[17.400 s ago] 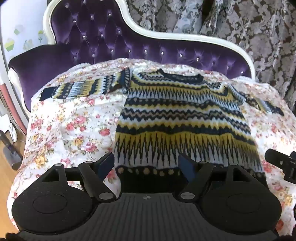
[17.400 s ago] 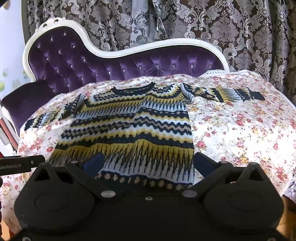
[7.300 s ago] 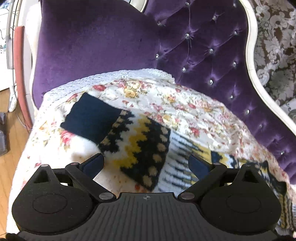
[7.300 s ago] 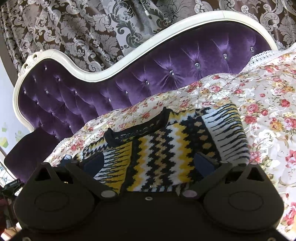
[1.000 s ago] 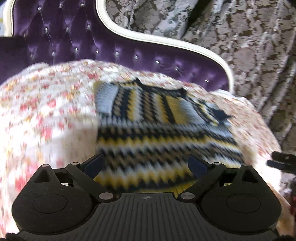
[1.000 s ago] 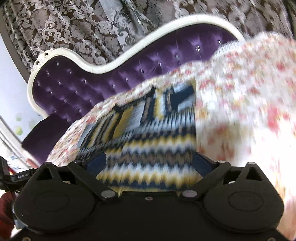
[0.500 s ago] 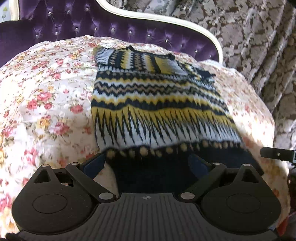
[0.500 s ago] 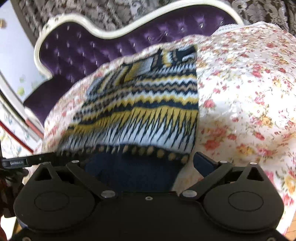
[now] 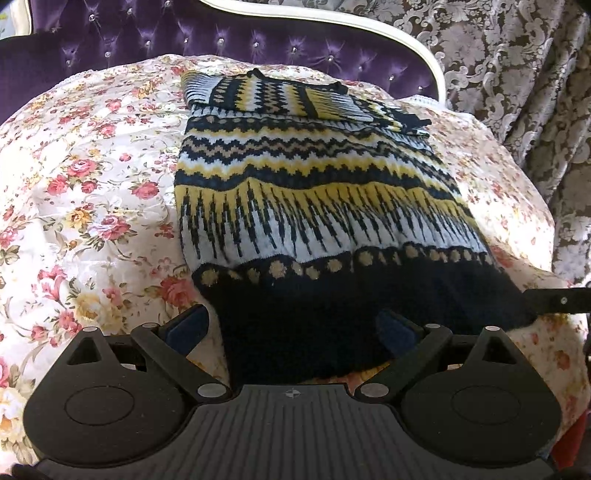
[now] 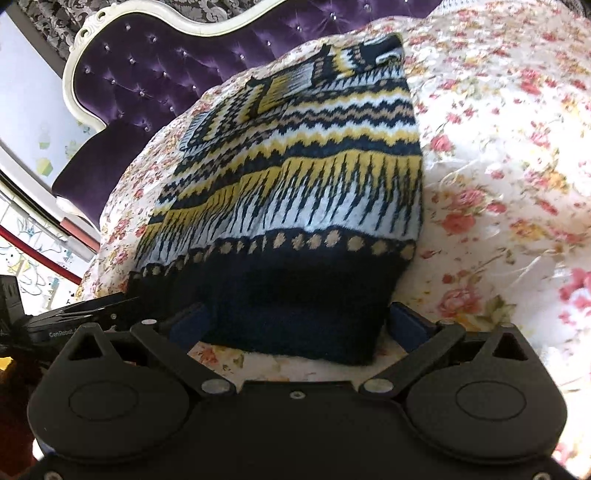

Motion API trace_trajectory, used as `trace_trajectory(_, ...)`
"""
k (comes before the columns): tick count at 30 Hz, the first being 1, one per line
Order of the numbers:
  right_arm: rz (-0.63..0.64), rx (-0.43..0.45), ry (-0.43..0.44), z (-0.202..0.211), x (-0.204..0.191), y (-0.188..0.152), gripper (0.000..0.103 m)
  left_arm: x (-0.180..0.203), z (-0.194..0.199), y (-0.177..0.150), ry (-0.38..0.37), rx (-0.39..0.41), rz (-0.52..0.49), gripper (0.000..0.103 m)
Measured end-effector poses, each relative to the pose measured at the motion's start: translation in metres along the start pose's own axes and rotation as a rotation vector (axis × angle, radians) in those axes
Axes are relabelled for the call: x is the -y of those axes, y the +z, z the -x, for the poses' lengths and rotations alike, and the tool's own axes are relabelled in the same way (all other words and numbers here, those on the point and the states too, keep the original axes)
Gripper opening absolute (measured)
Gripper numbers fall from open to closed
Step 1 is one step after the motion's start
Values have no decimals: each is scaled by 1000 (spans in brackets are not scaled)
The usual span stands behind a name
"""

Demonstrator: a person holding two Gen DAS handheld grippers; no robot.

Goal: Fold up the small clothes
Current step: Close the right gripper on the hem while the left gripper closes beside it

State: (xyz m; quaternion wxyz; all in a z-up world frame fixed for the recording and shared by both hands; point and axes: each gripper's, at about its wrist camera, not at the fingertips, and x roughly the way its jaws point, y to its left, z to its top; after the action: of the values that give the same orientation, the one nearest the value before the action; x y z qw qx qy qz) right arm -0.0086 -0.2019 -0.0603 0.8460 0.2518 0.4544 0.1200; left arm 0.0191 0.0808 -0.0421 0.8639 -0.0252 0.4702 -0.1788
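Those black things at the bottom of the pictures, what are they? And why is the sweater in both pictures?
They are two grabbing tools, each with two fingers, and a person holds one in each hand. Each tool has a little camera that looks forward along its fingers, so one picture comes from the left gripper and the other from the right gripper.

Both cameras look at the same knitted sweater, striped in navy, yellow and white. It lies on a flowery bedspread spread over a purple tufted sofa. Its sleeves are folded across the top.

Both grippers are open, with the sweater's dark hem between their fingers. Nothing is pinched yet. In each picture the other tool pokes in from the side.
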Motion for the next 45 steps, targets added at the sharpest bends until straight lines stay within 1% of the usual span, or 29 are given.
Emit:
trace_trajectory(5,-44,13,32,-4,4,1,103,0,-4,1,-9,9,14,98)
trace_trajectory(11,-161,113,132,4,19,-3,102,-2,-7,3,-26,12,35,98)
trace_trajectory(14,-179,143,164,7,23,-4,101,-1,-7,4,-21,10,37,98)
trace_trajectory(17,-168,148,153,6,22,-6,95,0,-8,5,-12,5,41,98)
trace_trajectory(19,-161,145,132,3,22,-8,85,2,-8,6,-1,3,48,98)
trace_trajectory(21,-158,145,113,2,23,-10,79,5,-9,8,17,-9,44,98)
trace_trajectory(23,-154,147,110,3,25,-11,77,9,-11,9,45,-21,42,98)
trace_trajectory(29,-135,143,102,2,22,-12,79,23,-16,8,135,-38,22,98)
trace_trajectory(31,-132,143,110,1,21,-13,85,26,-17,7,157,-36,14,98)
trace_trajectory(33,-127,145,118,0,19,-13,88,28,-18,5,172,-33,1,98)
trace_trajectory(37,-129,140,112,-2,18,-13,90,33,-20,4,185,-41,-44,98)
trace_trajectory(40,-118,143,114,-3,18,-14,88,33,-18,5,163,-49,-56,97)
trace_trajectory(41,-114,144,107,-3,19,-14,87,31,-17,4,159,-45,-48,95)
trace_trajectory(42,-108,144,97,-3,18,-15,83,31,-17,4,162,-45,-44,90)
trace_trajectory(43,-104,145,89,-2,19,-15,79,32,-16,4,180,-43,-42,86)
trace_trajectory(44,-104,147,87,-2,20,-16,77,32,-15,4,191,-39,-40,81)
trace_trajectory(45,-108,151,86,-1,21,-17,74,32,-15,5,201,-38,-38,77)
